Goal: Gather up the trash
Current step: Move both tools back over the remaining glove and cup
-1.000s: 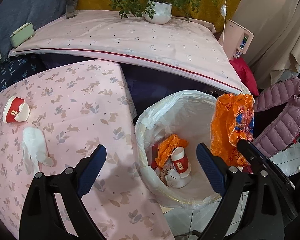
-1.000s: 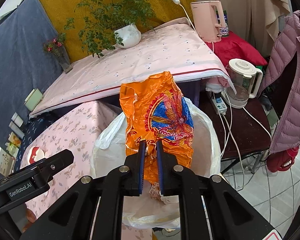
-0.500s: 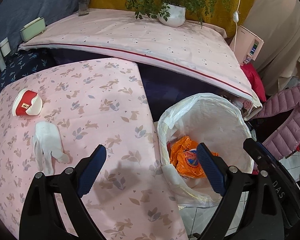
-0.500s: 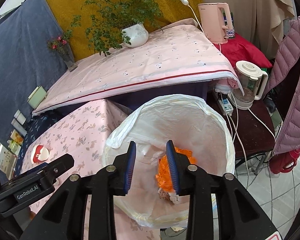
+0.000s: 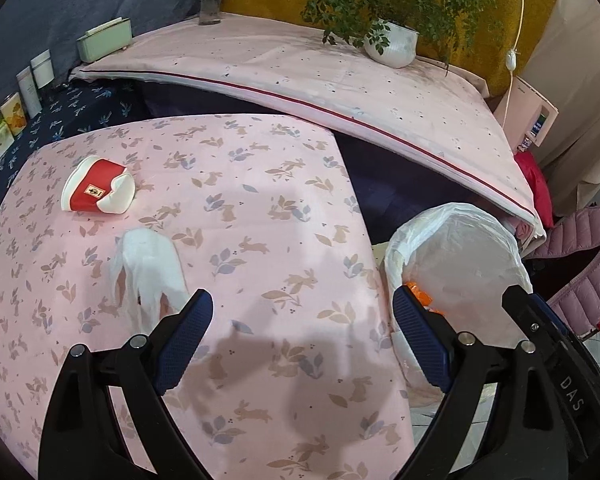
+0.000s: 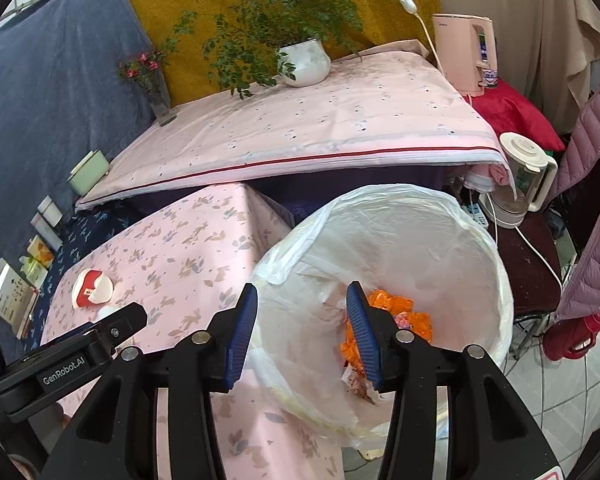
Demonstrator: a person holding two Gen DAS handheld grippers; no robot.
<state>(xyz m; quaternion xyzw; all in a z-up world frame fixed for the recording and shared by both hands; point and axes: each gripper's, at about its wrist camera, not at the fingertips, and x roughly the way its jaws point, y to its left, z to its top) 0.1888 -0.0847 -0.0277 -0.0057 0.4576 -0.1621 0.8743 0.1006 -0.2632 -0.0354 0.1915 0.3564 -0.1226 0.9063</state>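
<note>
- While the left gripper [image 5: 302,318] hangs over the pink rabbit-print surface [image 5: 260,208], its jaws stand wide apart and hold nothing.
- Just beside its left finger lies a white crumpled tissue [image 5: 148,268]; farther off on the same surface sits a crushed red-and-white cup [image 5: 96,192].
- Over the bin's white liner bag [image 6: 420,240], the right gripper [image 6: 302,308] has its jaws parted and empty.
- An orange wrapper [image 6: 400,312] lies inside the bin, with other scraps below it.
</note>
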